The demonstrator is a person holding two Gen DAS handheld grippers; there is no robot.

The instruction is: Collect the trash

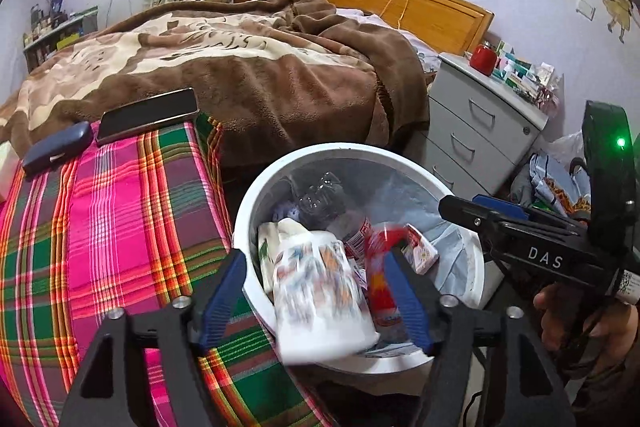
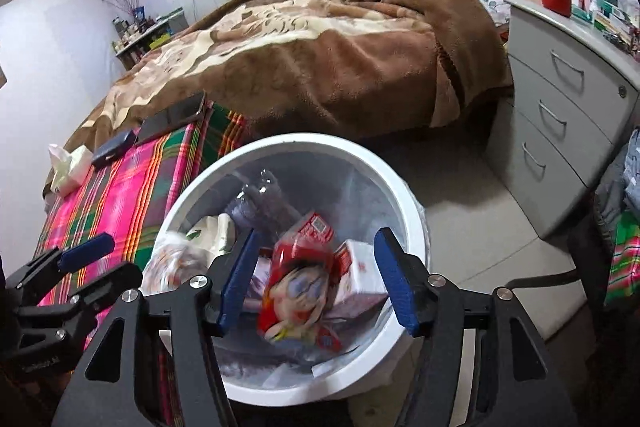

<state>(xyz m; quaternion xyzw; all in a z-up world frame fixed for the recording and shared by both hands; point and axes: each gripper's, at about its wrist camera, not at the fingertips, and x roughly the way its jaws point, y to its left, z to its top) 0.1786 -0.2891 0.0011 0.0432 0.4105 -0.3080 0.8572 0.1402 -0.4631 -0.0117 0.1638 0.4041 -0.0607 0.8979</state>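
We hold both grippers spread wide over the white bin (image 2: 404, 195): the left gripper (image 1: 316, 291) around a blurred white wrapper (image 1: 320, 307), the right gripper (image 2: 316, 279) around a red snack packet (image 2: 296, 287). Neither item is clamped. A phone (image 1: 148, 115) lies at the plaid cloth's (image 1: 100, 227) far edge.

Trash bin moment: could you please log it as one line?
left tongs open | right tongs open | white wrapper, red packet dropping into bin

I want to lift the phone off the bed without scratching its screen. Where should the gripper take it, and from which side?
Take the phone by its two long edges, coming down from above. It lies flat, screen up, on the plaid cloth, so the thin sides are all that the open left hand-held gripper can pinch. The dark case lies close to one end.
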